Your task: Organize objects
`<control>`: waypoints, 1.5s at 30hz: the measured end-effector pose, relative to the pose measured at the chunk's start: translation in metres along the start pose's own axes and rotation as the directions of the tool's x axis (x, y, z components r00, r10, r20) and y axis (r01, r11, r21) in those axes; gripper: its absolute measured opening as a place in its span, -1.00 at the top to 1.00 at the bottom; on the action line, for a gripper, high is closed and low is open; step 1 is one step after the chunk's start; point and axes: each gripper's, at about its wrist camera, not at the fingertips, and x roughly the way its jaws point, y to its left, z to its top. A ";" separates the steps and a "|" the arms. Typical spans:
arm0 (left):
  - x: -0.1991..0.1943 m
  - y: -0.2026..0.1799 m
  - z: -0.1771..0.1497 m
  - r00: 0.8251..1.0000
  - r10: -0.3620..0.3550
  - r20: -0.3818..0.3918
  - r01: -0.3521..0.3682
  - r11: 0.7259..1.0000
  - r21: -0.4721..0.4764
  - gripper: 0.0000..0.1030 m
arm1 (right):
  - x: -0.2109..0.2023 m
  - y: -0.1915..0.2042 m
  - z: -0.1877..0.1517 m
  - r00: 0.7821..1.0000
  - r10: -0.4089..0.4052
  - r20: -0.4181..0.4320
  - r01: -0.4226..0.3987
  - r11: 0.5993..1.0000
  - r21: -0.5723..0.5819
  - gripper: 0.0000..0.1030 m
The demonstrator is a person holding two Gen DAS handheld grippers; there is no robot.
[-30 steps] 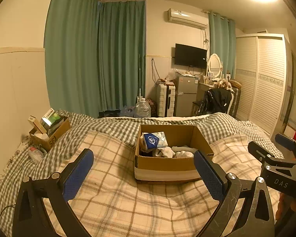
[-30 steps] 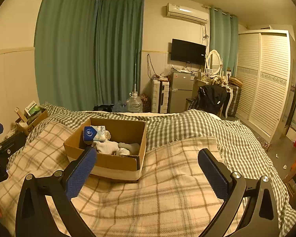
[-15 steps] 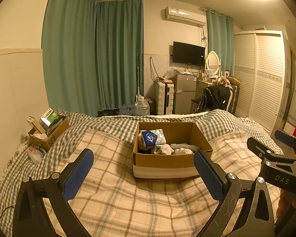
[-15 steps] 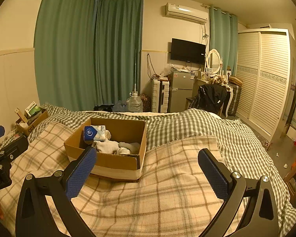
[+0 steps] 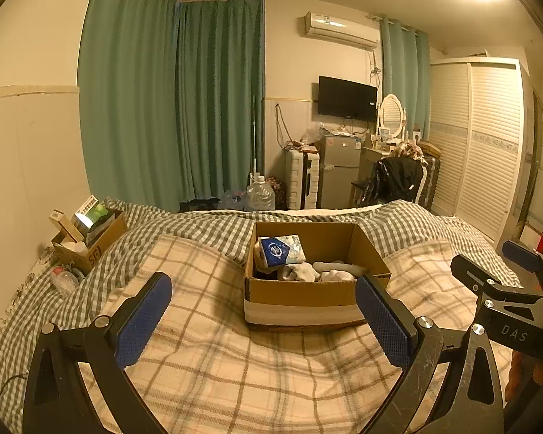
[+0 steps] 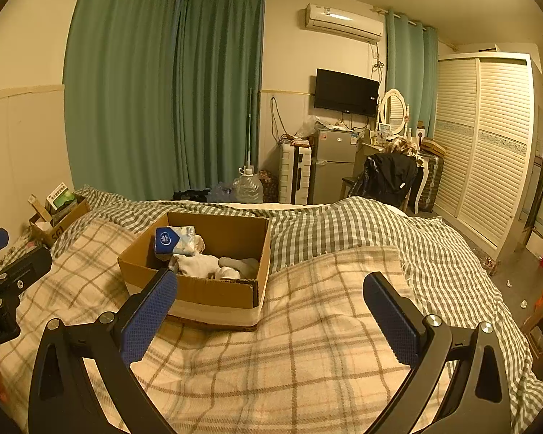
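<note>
An open cardboard box sits on the plaid blanket on the bed; it also shows in the right wrist view. Inside lie a blue-and-white tissue pack and white and grey socks. The pack and socks show in the right wrist view too. My left gripper is open and empty, held above the blanket just in front of the box. My right gripper is open and empty, to the right of the box. Each gripper shows at the edge of the other's view.
A second cardboard box with cartons stands at the bed's left edge by the wall, a plastic bottle beside it. Beyond the bed are a water jug, suitcase, small fridge, chair with black jacket and a wardrobe.
Both views have shifted slightly; the box sits a little lower and nearer in the left wrist view. Both grippers stay open and empty.
</note>
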 end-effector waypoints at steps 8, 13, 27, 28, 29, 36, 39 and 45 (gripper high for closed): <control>-0.001 0.003 0.000 1.000 0.005 0.004 -0.005 1.000 -0.013 -1.00 | 0.001 0.001 -0.001 1.000 -0.005 -0.003 0.005 1.000 0.003 -0.99; 0.001 0.004 0.001 1.000 0.010 0.001 -0.010 1.000 -0.020 -1.00 | 0.002 0.001 -0.001 1.000 0.000 -0.002 0.000 1.000 0.004 -0.99; 0.002 0.001 0.002 1.000 0.026 -0.002 -0.026 1.000 -0.002 -1.00 | 0.004 0.005 -0.002 1.000 0.007 -0.009 -0.007 1.000 -0.003 -0.99; 0.002 0.001 0.002 1.000 0.031 0.004 -0.031 1.000 -0.002 -1.00 | 0.004 0.005 -0.002 1.000 0.007 -0.009 -0.007 1.000 -0.003 -0.99; 0.001 0.001 0.002 1.000 0.029 0.005 -0.029 1.000 -0.001 -1.00 | 0.004 0.005 -0.002 1.000 0.007 -0.010 -0.007 1.000 -0.003 -0.99; 0.002 0.000 0.003 1.000 0.022 -0.002 -0.022 1.000 0.008 -1.00 | 0.005 0.004 -0.003 1.000 0.003 -0.014 -0.003 1.000 0.008 -0.99; 0.002 0.002 0.003 1.000 0.020 -0.001 -0.020 1.000 0.003 -1.00 | 0.005 0.004 -0.004 1.000 0.003 -0.016 -0.003 1.000 0.009 -0.99; 0.002 0.003 0.002 1.000 0.030 -0.001 -0.030 1.000 0.005 -1.00 | 0.006 0.006 -0.005 1.000 0.002 -0.018 -0.002 1.000 0.003 -0.99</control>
